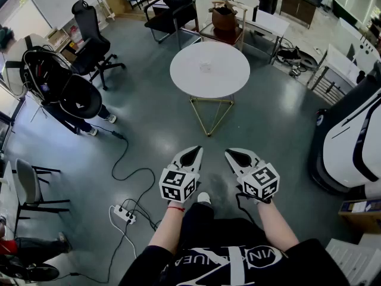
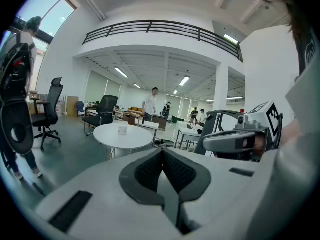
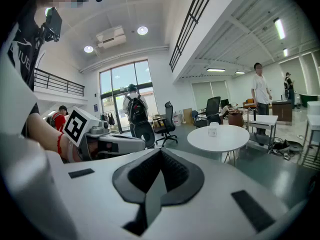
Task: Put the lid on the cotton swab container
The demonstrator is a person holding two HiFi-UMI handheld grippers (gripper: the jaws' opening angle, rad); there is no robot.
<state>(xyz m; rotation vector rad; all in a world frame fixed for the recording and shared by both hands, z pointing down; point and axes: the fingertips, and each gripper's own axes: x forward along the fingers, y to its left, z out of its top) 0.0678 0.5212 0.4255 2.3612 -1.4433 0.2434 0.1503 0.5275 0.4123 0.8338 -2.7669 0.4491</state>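
Left gripper and right gripper, jaws together and empty, are hovering well short of the table; the container is sitting mid-table. Next is likely approaching and finding the lid.

Office chair, white power strip

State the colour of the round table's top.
White; the table shows best in the head view.
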